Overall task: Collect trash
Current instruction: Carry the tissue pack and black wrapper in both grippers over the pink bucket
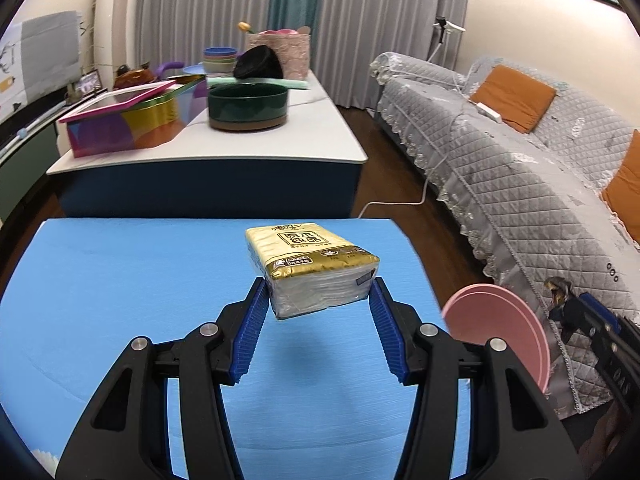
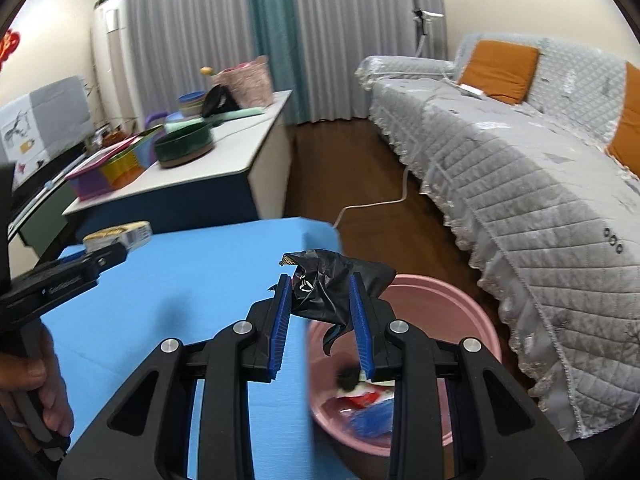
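Note:
My left gripper is shut on a gold-topped tissue pack and holds it above the blue table. My right gripper is shut on a crumpled black wrapper, held at the table's right edge over the pink bin. The bin holds red, blue and white scraps. In the left wrist view the bin shows at the right with the right gripper above it. In the right wrist view the left gripper and the tissue pack show at the far left.
Beyond the blue table stands a white-topped table with a colourful tin, a dark green pot and bowls. A grey quilted sofa with orange cushions runs along the right. A white cable lies on the wooden floor.

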A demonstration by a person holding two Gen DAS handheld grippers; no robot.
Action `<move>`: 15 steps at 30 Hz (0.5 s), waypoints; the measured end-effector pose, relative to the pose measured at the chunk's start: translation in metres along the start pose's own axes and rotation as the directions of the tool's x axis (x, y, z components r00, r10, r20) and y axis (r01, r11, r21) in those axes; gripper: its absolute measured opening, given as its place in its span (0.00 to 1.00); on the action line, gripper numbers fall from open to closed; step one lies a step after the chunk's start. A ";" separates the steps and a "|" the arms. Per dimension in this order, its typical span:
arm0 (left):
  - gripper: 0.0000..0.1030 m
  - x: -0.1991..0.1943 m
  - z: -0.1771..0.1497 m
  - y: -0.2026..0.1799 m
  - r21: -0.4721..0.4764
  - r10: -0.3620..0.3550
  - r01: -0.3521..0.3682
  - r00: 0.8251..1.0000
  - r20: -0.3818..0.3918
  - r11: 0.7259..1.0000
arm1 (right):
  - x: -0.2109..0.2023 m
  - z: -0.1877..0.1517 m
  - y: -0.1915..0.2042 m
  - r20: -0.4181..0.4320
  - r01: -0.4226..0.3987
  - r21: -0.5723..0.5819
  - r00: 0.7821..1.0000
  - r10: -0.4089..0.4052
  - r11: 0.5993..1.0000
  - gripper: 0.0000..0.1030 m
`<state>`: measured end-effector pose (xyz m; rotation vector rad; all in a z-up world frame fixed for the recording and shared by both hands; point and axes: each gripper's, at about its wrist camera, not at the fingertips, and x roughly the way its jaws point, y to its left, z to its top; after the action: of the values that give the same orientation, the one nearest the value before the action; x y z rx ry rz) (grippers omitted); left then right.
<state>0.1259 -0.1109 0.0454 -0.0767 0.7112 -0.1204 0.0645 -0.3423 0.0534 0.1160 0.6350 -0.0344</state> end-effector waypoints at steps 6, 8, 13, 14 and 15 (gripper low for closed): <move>0.50 -0.001 0.006 -0.028 0.034 -0.036 0.035 0.999 0.016 0.999 | -0.013 0.018 -0.054 0.033 0.078 0.061 0.996 -0.080 0.995 0.29; 0.50 0.000 0.009 -0.038 0.046 -0.052 0.051 0.998 0.020 0.998 | -0.017 0.023 -0.072 0.038 0.081 0.098 0.996 -0.085 0.992 0.29; 0.50 -0.002 0.011 -0.064 0.084 -0.093 0.090 0.995 0.030 0.992 | -0.022 0.030 -0.102 0.045 0.098 0.159 0.993 -0.106 0.982 0.29; 0.50 -0.001 0.012 -0.071 0.093 -0.103 0.100 0.994 0.031 0.991 | -0.022 0.031 -0.106 0.043 0.099 0.170 0.993 -0.108 0.980 0.29; 0.50 0.000 0.012 -0.077 0.100 -0.112 0.109 0.993 0.031 0.989 | -0.021 0.032 -0.109 0.044 0.099 0.175 0.993 -0.109 0.980 0.29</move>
<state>0.1269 -0.1864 0.0629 -0.0244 0.6640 -0.2591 0.0590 -0.4541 0.0814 0.2485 0.5839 -0.1934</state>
